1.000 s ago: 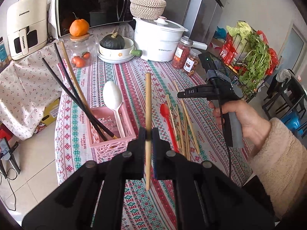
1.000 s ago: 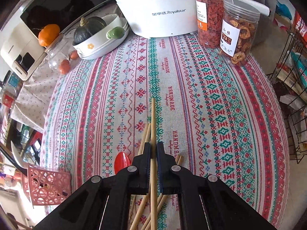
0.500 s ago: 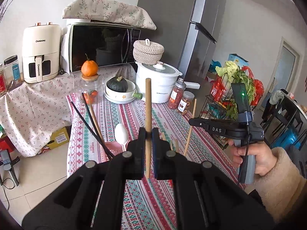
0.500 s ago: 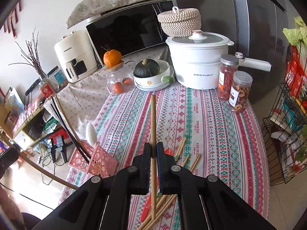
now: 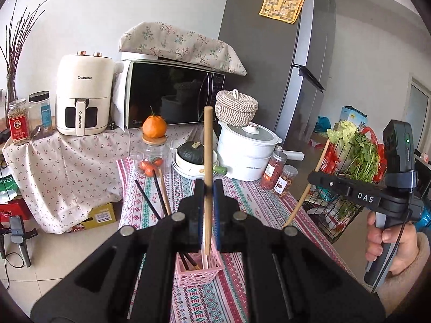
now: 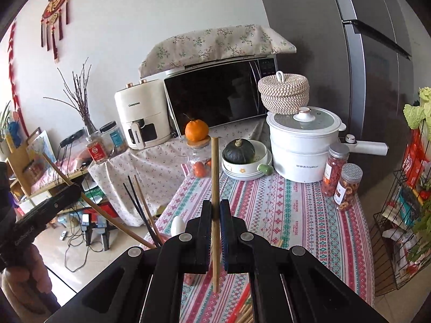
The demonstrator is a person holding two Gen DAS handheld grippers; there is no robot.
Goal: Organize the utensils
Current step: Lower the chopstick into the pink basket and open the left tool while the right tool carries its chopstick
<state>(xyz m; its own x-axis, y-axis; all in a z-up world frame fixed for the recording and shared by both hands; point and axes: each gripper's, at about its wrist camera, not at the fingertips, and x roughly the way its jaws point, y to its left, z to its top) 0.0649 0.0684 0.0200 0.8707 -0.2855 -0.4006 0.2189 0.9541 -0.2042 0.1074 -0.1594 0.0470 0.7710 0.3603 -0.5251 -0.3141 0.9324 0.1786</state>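
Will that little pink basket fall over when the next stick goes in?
Perhaps. The pink basket looks like thin, holey plastic, so probably light. The long black chopsticks lean far out over one side, which could make it tippy. The wooden chopstick in the left hand-held gripper seems stiff.

My rig: matte black grippers, bare skin, fuzzy cream sleeve.
I see round silver screws on my left gripper (image 5: 208, 202); my right gripper (image 5: 312, 179) reads "DAS", green LED lit, black cable trailing past my right hand (image 5: 382, 245).

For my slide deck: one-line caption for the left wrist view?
Left gripper holds a wooden chopstick upright above the pink basket.
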